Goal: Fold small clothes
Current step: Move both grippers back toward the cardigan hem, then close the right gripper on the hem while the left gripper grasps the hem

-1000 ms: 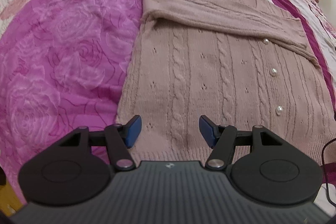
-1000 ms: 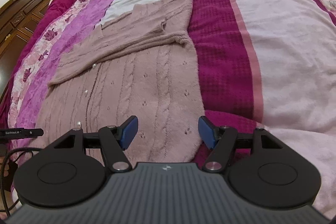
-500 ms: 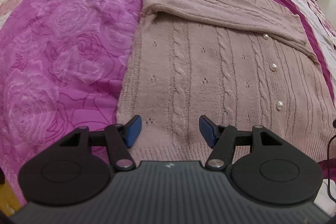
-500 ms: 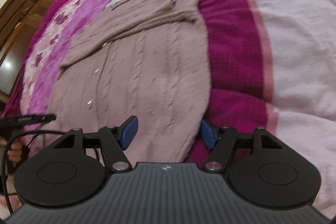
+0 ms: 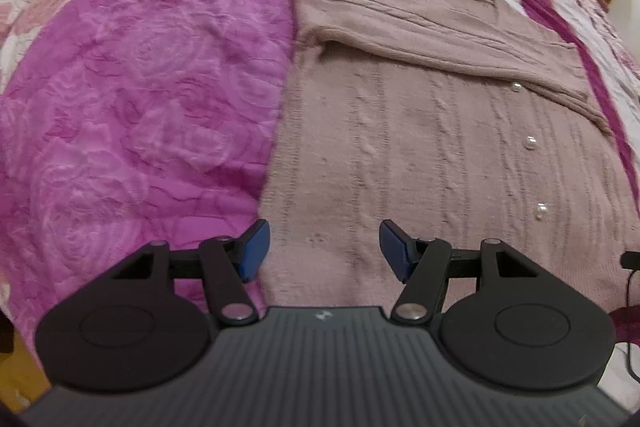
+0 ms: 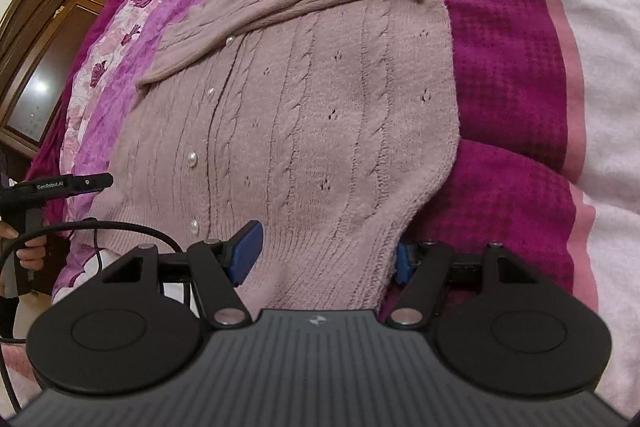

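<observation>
cardigan [image 5: 420,155] laid flat on bedspread [image 5: 140,87], centre-right of frame | left gripper [image 5: 322,251] held open over hem, nothing gripped | right gripper [image 6: 326,253] held open, hem corner between jaws, not pinched

A bed [image 6: 500,39] covered in a bedspread striped in magenta, pink and white, with rose patterns on its left side, carries a dusty-pink cable-knit cardigan [image 6: 320,115] lying flat, sleeves folded across its far end, pearl buttons [image 5: 530,143] running down the front.
</observation>
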The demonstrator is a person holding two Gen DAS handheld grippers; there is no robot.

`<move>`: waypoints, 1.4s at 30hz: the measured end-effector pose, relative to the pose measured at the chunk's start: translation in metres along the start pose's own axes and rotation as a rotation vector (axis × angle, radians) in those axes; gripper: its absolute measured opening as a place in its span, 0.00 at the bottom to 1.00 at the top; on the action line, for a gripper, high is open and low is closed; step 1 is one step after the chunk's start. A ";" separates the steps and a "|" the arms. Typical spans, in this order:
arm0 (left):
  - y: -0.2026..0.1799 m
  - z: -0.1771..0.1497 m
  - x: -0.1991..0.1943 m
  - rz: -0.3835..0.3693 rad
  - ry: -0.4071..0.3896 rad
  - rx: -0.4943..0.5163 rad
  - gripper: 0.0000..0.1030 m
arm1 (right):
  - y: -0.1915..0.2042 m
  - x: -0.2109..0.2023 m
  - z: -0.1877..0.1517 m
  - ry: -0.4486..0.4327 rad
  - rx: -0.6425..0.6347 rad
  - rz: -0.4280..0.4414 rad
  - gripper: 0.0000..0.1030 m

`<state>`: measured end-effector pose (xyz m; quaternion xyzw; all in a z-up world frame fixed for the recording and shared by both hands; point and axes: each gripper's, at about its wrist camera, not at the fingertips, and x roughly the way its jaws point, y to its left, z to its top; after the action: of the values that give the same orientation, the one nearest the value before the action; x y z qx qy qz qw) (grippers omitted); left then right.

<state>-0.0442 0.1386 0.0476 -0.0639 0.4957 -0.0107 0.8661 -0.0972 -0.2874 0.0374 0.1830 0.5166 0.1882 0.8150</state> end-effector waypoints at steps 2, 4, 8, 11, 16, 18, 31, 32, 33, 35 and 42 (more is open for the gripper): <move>0.002 -0.001 0.000 0.036 0.000 0.011 0.60 | -0.001 0.000 0.001 0.000 0.006 0.004 0.69; 0.004 -0.003 0.001 0.037 0.013 0.026 0.60 | -0.003 0.001 0.000 -0.002 0.006 0.009 0.69; 0.011 -0.003 0.011 -0.078 0.066 0.016 0.61 | -0.005 0.004 0.001 -0.004 0.003 0.019 0.69; 0.014 -0.002 0.023 -0.196 0.123 0.003 0.61 | -0.004 0.005 0.000 -0.006 -0.003 0.020 0.69; 0.008 -0.002 0.044 -0.265 0.182 0.044 0.61 | -0.002 0.005 -0.001 -0.007 -0.014 0.016 0.69; 0.003 -0.002 0.048 -0.278 0.193 0.064 0.61 | -0.001 0.007 0.000 -0.003 -0.016 0.011 0.69; -0.003 -0.001 0.058 -0.331 0.199 0.086 0.19 | 0.009 0.019 0.004 -0.004 -0.130 -0.033 0.50; 0.000 -0.002 0.058 -0.345 0.200 0.067 0.16 | 0.009 0.020 0.004 -0.007 -0.135 -0.042 0.37; 0.003 -0.001 0.057 -0.361 0.195 0.049 0.15 | 0.007 0.020 0.003 -0.014 -0.128 -0.042 0.26; 0.006 -0.001 0.050 -0.393 0.164 0.031 0.13 | 0.003 0.017 0.003 -0.039 -0.098 -0.005 0.18; 0.017 0.010 0.025 -0.458 0.024 -0.098 0.12 | 0.005 -0.007 0.010 -0.207 -0.079 0.142 0.11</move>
<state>-0.0242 0.1546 0.0290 -0.2164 0.4784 -0.1838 0.8310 -0.0918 -0.2877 0.0496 0.2053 0.4074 0.2457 0.8553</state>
